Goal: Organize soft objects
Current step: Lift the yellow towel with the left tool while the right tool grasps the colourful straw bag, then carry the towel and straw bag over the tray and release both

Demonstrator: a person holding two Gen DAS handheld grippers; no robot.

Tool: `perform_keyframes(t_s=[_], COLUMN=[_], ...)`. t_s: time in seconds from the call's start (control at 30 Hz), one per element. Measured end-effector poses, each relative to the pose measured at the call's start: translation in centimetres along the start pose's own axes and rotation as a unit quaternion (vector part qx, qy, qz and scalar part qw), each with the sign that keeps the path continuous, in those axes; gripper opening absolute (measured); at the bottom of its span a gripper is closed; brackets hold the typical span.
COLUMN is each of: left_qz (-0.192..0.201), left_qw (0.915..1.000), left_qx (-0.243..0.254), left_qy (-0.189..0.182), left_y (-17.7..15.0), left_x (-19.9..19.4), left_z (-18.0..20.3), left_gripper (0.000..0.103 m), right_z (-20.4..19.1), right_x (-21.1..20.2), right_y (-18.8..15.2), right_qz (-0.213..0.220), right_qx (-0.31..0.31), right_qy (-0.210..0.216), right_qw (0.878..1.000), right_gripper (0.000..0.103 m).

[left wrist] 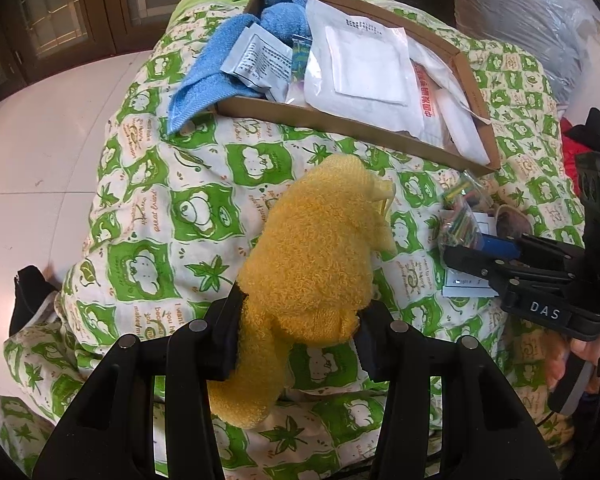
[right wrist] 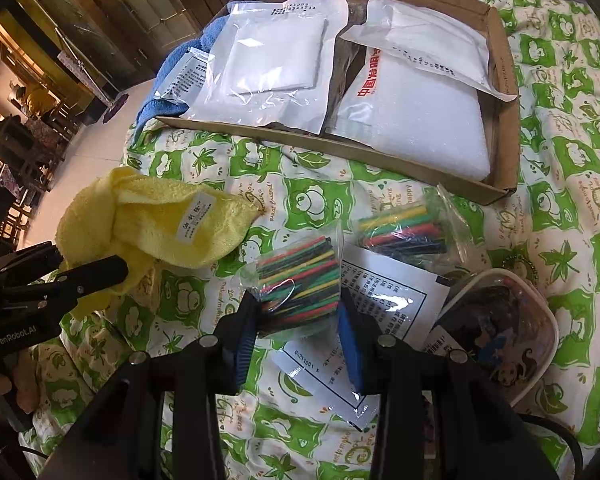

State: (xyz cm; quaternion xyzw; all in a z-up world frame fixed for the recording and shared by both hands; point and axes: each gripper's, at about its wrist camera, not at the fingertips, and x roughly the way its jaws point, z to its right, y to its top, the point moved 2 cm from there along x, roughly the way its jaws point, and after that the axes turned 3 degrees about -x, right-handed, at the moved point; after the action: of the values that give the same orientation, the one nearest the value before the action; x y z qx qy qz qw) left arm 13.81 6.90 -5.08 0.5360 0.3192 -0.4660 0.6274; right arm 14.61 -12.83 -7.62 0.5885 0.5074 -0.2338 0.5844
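Note:
My left gripper (left wrist: pixel 296 340) is shut on a yellow towel (left wrist: pixel 312 256) and holds it above the green-and-white quilt (left wrist: pixel 172 216); the towel also shows in the right wrist view (right wrist: pixel 160 220). My right gripper (right wrist: pixel 300 320) is open, its jaws on either side of a clear bag of coloured tubes (right wrist: pixel 300 276). A second bag of tubes (right wrist: pixel 404 228) lies just beyond. A shallow cardboard box (left wrist: pixel 340 124) at the far side holds a blue towel (left wrist: pixel 224 64) and white plastic packets (left wrist: pixel 360 60).
A printed white packet (right wrist: pixel 380 320) lies under the right gripper. A clear zip pouch (right wrist: pixel 496 324) lies at its right. White floor (left wrist: pixel 40 140) lies beyond the quilt's left edge. A plastic-wrapped bundle (left wrist: pixel 532 12) stands at the far right.

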Motion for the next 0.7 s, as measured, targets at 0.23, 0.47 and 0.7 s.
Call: perform_keyframes(t_s=[0.23,0.47,0.7], left_qz=[0.026,0.048,0.063], left_qw=[0.9987,0.9961,0.9944], left_qx=[0.014,0.034,0.046], left_qy=[0.04,0.065,0.07], left_y=[0.3,0.6,1.6], left_x=[-1.5,-2.9,-4.3], left_z=[0.3,1.5,2.4], left_gripper=[0.046,0.046,0.046], right_z=[0.0,0.1,0.2], right_x=[-1.5,-3.1,-4.5], right_y=[-0.3,-0.9,-0.2], right_qz=[0.017,0.034,0.049], right_qx=[0.008,0.013,0.011], right_qy=[0.0,0.005,0.001], right_qw=[1.0,0.999,0.999], right_gripper=[0.038,0.038,0.038])
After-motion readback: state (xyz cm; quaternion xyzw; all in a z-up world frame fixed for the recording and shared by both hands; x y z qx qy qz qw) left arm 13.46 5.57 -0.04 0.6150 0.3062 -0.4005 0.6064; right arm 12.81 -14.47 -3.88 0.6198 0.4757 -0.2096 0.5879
